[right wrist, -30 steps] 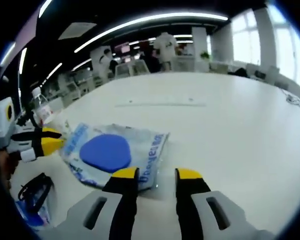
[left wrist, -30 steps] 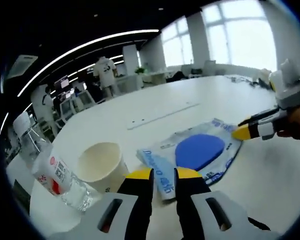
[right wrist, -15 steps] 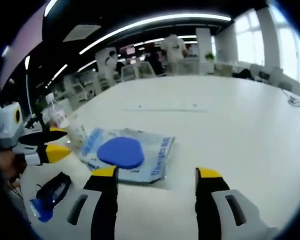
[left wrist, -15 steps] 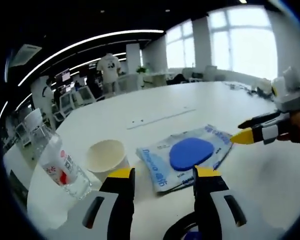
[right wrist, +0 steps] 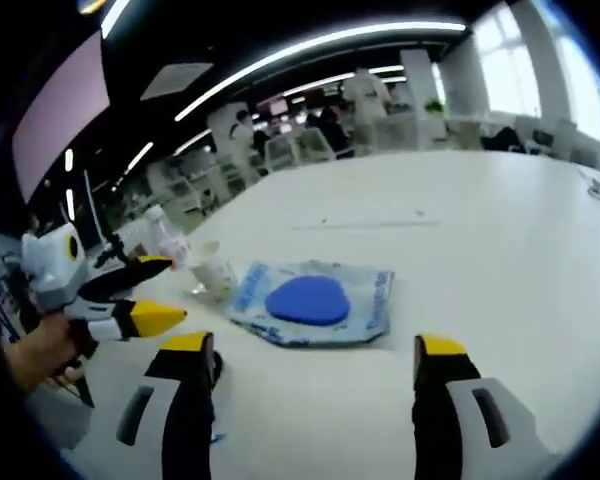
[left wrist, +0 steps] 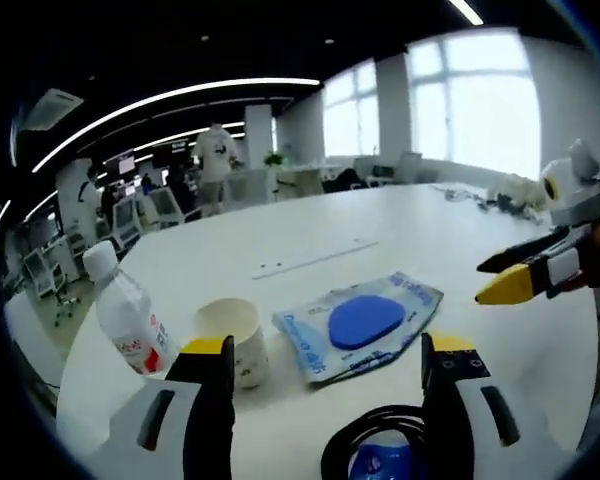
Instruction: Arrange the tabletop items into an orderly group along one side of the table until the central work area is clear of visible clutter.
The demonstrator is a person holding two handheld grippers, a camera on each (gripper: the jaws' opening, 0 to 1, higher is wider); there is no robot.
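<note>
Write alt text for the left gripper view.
The left gripper hangs open over a white table where a paper cup, a water bottle and a clear packet with a blue disc sit together. The right gripper reaches in, open, from the right.

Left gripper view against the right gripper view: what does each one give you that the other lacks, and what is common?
Left gripper view: the right tongs, open, at the right side, and a black cable coil at the bottom edge. Right gripper view: the left tongs, open, held in a hand. Common to both: the clear packet with a blue disc, the paper cup, the bottle and the white table.
</note>
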